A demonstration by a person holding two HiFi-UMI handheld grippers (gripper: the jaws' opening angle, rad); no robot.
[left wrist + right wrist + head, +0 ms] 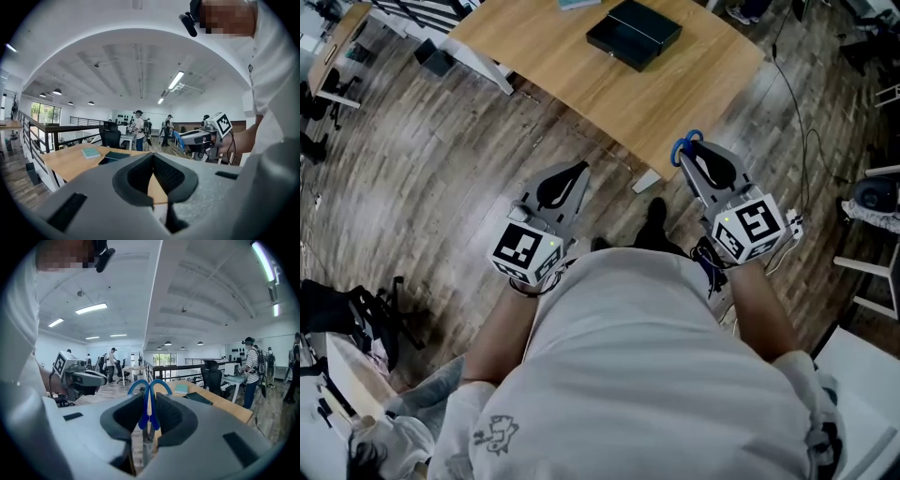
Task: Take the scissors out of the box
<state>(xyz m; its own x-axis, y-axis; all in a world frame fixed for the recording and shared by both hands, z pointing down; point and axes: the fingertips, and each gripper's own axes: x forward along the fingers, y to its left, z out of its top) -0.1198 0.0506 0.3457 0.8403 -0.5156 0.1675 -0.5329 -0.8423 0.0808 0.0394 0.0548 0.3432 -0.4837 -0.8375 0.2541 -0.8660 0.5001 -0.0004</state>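
While both grippers are held out in front of a white shirt (647, 375), the left gripper (153, 157) is seen at the left over the plank floor (422, 169), short of the table (675, 98). Its jaws are brought together at the tips, and nothing is gripped between them; only a narrow wedge of the tabletop is seen through the gap below the point where they meet.

Further along, near the far side of the light wooden table, a flat black box (634, 33) is laid, and a teal book (91, 152) is placed just beside it. People are seen standing at desks far behind the table, too small for more to be told.

At the right, the right gripper (150, 400) is held near the table's near edge and roughly level. Its jaws are closed on the scissors (145, 409), which are clamped where the blue handles join. The two handle loops are left sticking out beyond the fingertips, and the grey blades are pointed back towards the gripper's body. The scissors are thus out of the box and well apart from it, clear of the tabletop.
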